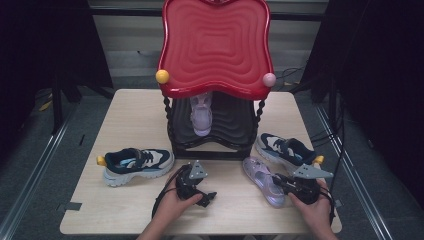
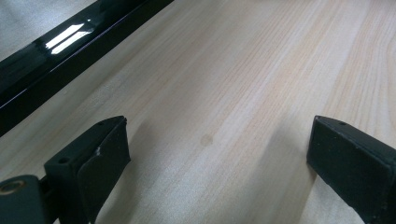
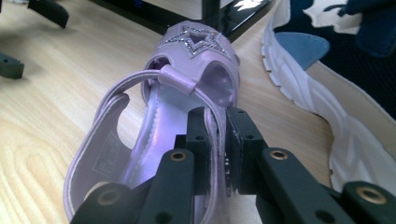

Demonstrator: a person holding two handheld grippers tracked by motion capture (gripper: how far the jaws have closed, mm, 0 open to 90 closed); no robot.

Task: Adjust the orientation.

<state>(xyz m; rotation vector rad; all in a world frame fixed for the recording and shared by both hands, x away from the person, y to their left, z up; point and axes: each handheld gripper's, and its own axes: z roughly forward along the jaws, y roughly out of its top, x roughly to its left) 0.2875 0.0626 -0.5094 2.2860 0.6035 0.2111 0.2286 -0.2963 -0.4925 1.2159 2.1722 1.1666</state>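
A lilac sandal with a glittery star lies on the table at the front right. My right gripper is shut on its side wall, one pad inside the shoe and one outside. In the high view my right gripper sits at the sandal's heel end. A second lilac sandal stands on the lower shelf of the red-topped rack. My left gripper rests low at the front centre. Its jaws stand wide apart over bare wood, nothing between them.
A navy and white sneaker lies at the left of the table, its mate at the right, close beside the held sandal. The rack's black base stands mid-table. The table's front edge is near both hands.
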